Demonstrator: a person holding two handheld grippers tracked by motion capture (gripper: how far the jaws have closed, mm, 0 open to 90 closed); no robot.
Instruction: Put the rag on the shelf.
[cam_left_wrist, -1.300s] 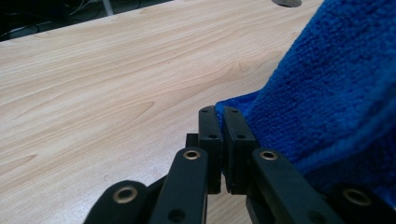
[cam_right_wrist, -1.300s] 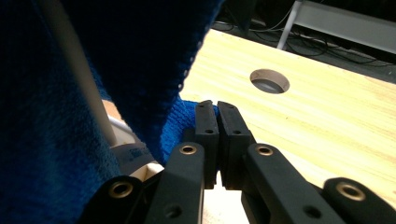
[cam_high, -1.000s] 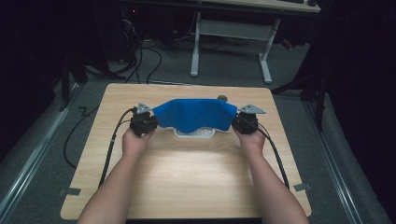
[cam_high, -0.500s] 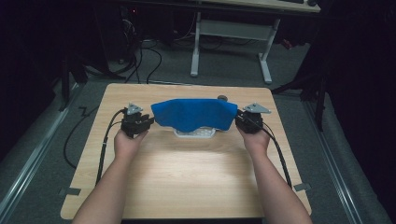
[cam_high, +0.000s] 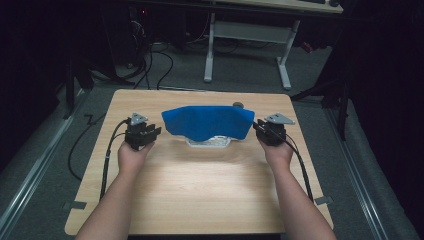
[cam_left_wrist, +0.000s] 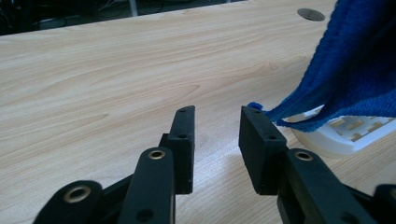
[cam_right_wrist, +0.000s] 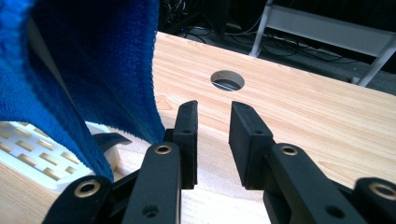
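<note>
A knitted blue cloth (cam_high: 206, 121) drapes over a slotted white plastic rack (cam_high: 209, 142) (pale woodgrain table (cam_high: 200, 185)); left gripper (cam_left_wrist: 215, 126) and right gripper (cam_right_wrist: 212, 116) jaws stand narrowly parted, empty.

No readable text, label, brand, number or sign anywhere. Checked on the blue cloth (cam_high: 207, 121), the white tray (cam_left_wrist: 343, 134) under it, the wooden table (cam_high: 200, 185), and the black jaws of both grippers. Nothing legible on the desk frame (cam_high: 245, 35) beyond the table, too dim and small to tell.
</note>
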